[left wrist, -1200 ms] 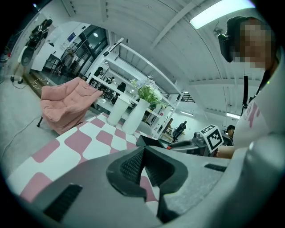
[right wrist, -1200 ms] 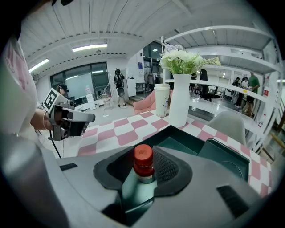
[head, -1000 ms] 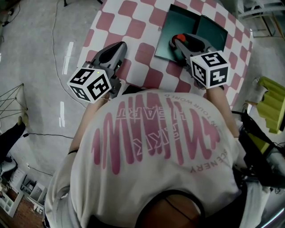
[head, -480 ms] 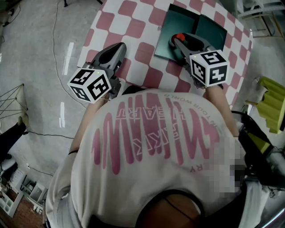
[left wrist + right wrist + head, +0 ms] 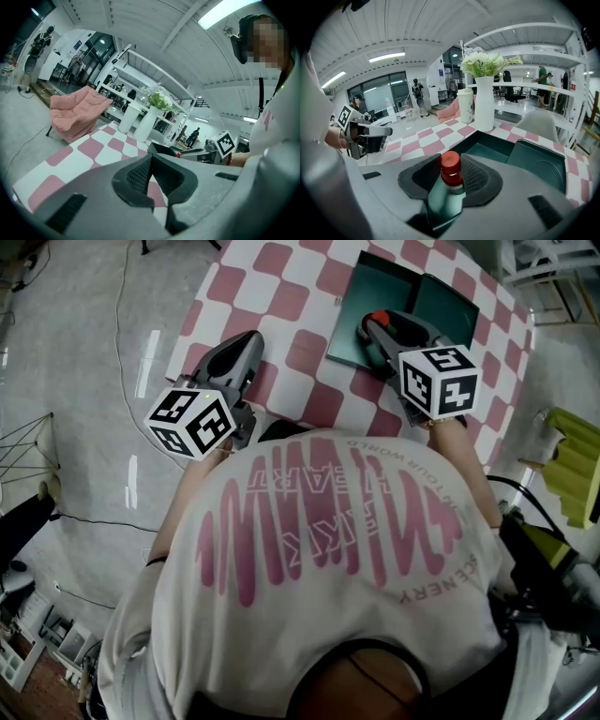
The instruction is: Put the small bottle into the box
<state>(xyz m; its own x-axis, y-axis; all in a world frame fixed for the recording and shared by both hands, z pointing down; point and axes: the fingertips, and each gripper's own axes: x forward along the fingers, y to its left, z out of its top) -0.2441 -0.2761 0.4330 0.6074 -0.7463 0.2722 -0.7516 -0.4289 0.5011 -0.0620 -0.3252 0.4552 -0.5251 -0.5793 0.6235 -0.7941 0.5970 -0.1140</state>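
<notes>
**Bottle between right gripper's jaws, nose down over the box**

Key relation: the small clear-green plastic bottle w/ red screw cap (image 5: 446, 190) lies lengthwise along the right gripper (image 5: 373, 326). Its long axis follows the jaws, cap leading and pointing away from the person. In the head view the cap shows just at the gripper tip, over the near edge of the open dark-teal rectangular box (image 5: 373, 279). So the box lies directly ahead of and below the bottle, w/ no sideways offset to fix. A matching teal lid panel (image 5: 448, 298) lies flat just beside the box on its right; the bottle is over the box part, not the lid.

Right gripper: jaws wide and just been easing open a little, w/ the bottle between them. The body looks in touch w/ both ribbed pads. The cap, being narrower, leans on the right pad w/ a gap on the left. Judgement: this is the drop-off, and letting go further should leave the bottle lying on its side in the box.

Left gripper (image 5: 253, 336): well apart from the box, at the near left edge of the pink-and-white checked counter (image 5: 281, 298). Its jaws are together at the tips w/ nothing between, and it plays no part here. The right is the nearer arm by far.
</notes>
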